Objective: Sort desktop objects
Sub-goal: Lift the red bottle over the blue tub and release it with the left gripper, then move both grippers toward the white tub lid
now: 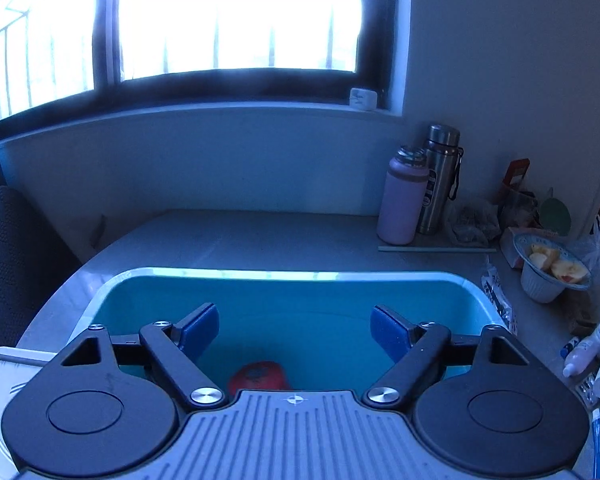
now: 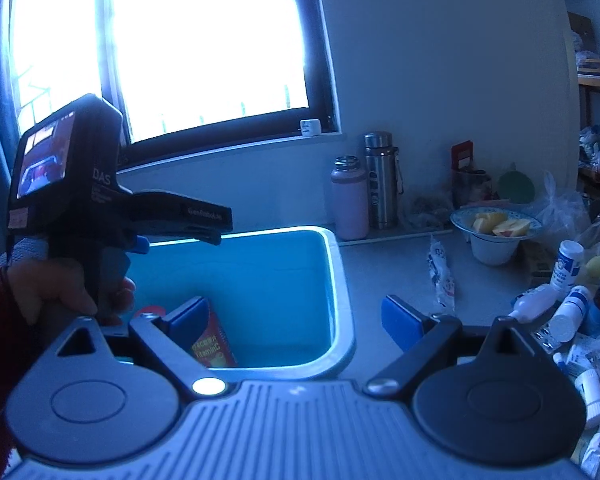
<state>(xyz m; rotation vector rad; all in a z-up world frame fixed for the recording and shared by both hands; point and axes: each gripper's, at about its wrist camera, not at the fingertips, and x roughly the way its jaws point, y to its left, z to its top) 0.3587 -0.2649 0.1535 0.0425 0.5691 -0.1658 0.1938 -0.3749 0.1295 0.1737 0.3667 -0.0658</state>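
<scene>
Left tool: jaws stand wide with nothing between the blue pads, poised over the open bin
Hand: at 9 o'clock in the right wrist view, wrapped round the left tool's handle, a red sleeve behind it
Bin: blue inside with a pale rim, on the desk below the window
Red round object: at the bin's bottom, at 6 o'clock in the left wrist view, partly hidden by the tool body
Orange packet: leaning inside the bin, printed "VitaminC", just behind the right tool's left pad
Right tool: jaws wide, gripping nothing, straddling the bin's near right corner
Pink bottle and steel flask: upright side by side at 1 o'clock against the wall
Bowl: at 2 o'clock, holding cut fruit
Small white bottles: crowded with tubes at 3 o'clock on the desk
</scene>
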